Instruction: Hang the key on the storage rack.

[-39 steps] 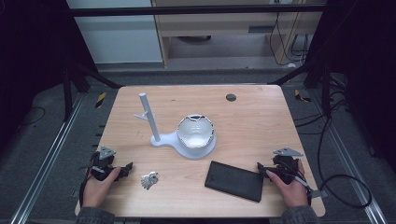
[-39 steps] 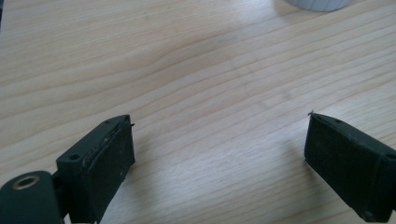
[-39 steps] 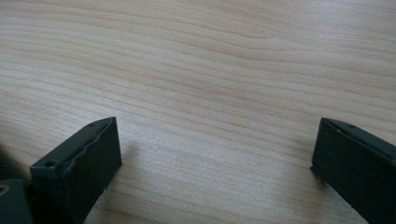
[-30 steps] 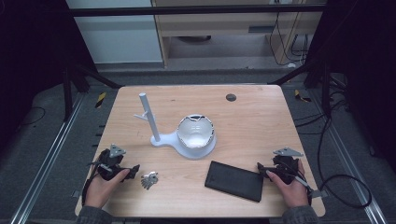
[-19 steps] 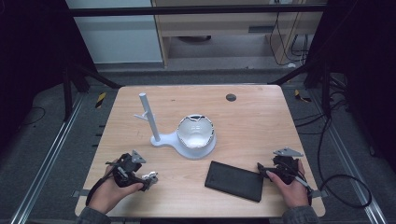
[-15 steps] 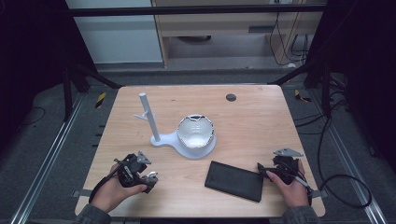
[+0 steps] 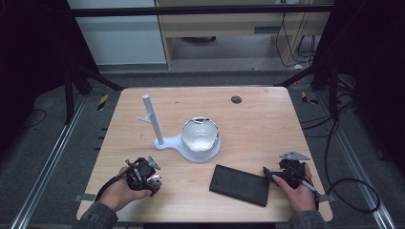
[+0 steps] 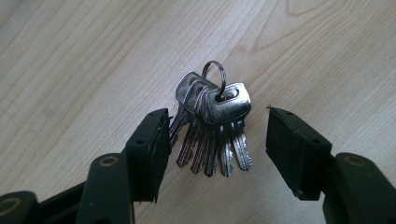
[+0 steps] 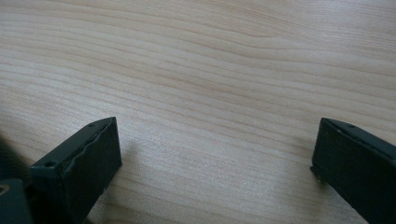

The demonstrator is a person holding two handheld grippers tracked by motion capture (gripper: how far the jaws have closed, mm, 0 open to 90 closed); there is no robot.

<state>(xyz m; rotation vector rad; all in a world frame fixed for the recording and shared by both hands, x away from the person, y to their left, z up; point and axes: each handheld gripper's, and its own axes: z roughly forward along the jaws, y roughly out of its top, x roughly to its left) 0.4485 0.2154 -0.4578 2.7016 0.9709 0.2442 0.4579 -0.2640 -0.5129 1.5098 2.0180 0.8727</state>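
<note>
A bunch of several silver keys (image 8: 212,126) on a ring lies flat on the wooden table (image 7: 267,129) near its front left. My left gripper (image 8: 219,129) straddles the bunch, one jaw on each side. Its jaws have just been closing with the keys between them. The left pad sits right at the outermost key, and a gap remains at the right pad. In the high view the left gripper (image 7: 153,182) covers most of the keys (image 7: 156,180). My right gripper (image 7: 268,172) rests at the front right, jaws wide over bare wood, with nothing in the right gripper (image 9: 215,140).
A white stand with an upright post (image 7: 152,119) and a cracked white bowl-shaped shell (image 7: 200,136) occupies the table's middle. A flat black case (image 7: 240,184) lies just left of the right gripper. A small dark disc (image 7: 236,99) sits near the far edge.
The left hand slid right along the front edge to the keys, and its jaws narrowed around them. The right hand stayed put.
</note>
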